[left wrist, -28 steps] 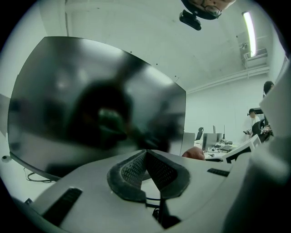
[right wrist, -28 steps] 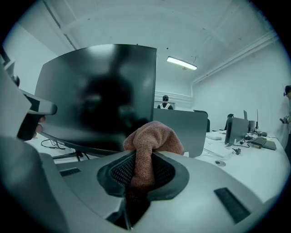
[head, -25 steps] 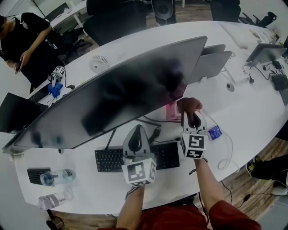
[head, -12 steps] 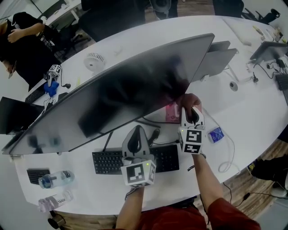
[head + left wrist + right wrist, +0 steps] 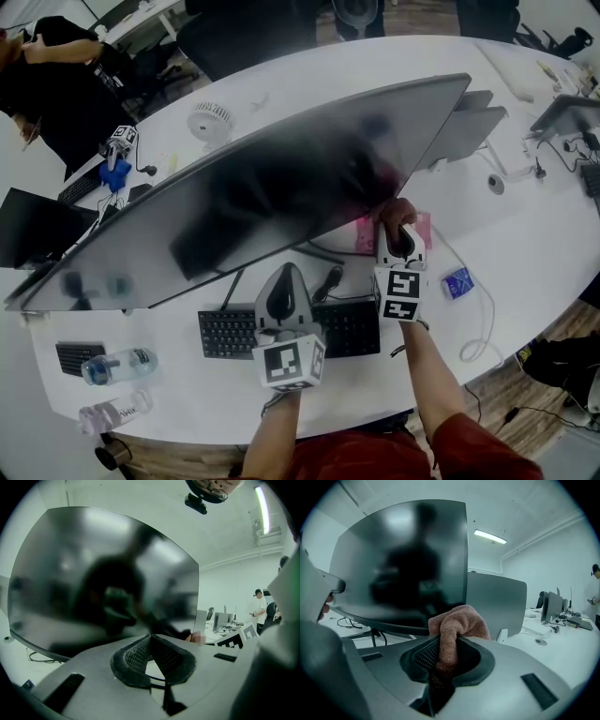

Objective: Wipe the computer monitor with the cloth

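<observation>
Right gripper [image 5: 399,234] sits closer to lower right corner of curved monitor [image 5: 281,183] than a second ago. Monitor spans desk middle, screen dark. Left gripper [image 5: 151,638] hovers over keyboard [image 5: 234,333], jaws pressed together, nothing between. Right jaws pinch pinkish-brown cloth [image 5: 458,626], bunched above tips. Cloth probably at screen edge, contact unclear. Wiping looks about to begin.

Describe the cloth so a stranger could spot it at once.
Find the wide, dark curved monitor on the white table. Near its lower right corner the right claw is shut on a bunched pinkish-brown terry cloth, fuzzy against smooth grey plastic.
</observation>
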{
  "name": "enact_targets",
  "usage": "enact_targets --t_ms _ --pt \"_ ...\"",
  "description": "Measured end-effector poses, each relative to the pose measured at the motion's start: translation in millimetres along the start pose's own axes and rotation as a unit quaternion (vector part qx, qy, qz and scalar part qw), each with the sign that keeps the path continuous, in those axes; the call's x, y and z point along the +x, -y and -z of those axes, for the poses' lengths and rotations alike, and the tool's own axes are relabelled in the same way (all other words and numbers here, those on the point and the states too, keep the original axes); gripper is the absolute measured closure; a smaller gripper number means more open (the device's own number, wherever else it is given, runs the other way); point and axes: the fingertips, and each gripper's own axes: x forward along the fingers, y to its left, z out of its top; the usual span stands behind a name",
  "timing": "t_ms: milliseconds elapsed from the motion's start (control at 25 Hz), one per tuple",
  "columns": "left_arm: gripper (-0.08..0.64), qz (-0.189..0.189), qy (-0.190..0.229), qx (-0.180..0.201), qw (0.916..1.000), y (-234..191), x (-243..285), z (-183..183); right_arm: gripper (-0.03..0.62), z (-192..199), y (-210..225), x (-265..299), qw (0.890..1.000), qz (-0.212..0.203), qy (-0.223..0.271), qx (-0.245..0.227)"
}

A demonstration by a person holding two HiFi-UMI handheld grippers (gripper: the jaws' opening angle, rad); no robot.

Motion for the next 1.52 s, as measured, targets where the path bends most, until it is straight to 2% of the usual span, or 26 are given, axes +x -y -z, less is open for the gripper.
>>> enact_targets --t_ms 240,840,1160,1520 --pt "0.537 -0.016 0.004 -0.004 0.9999 -16 -13 -4 0.517 0 -17 -2 1.0 -0.007 -0.003 -0.007" --pt "0.537 -0.064 0.012 -0.008 0.9979 -76 -54 -4 0.517 -6 -91 -11 0.999 -0.049 -0.002 -0.025" --pt "0.537 -0.086 0.019 -0.018 0.996 -109 -83 -7 0.517 -8 -137 -18 0.997 -0.071 -0.001 -0.037" --pt "0.537 -0.126 0.024 -0.031 0.9912 -163 -124 -4 0.517 -9 -204 -28 0.993 -0.104 0.0 -0.052"
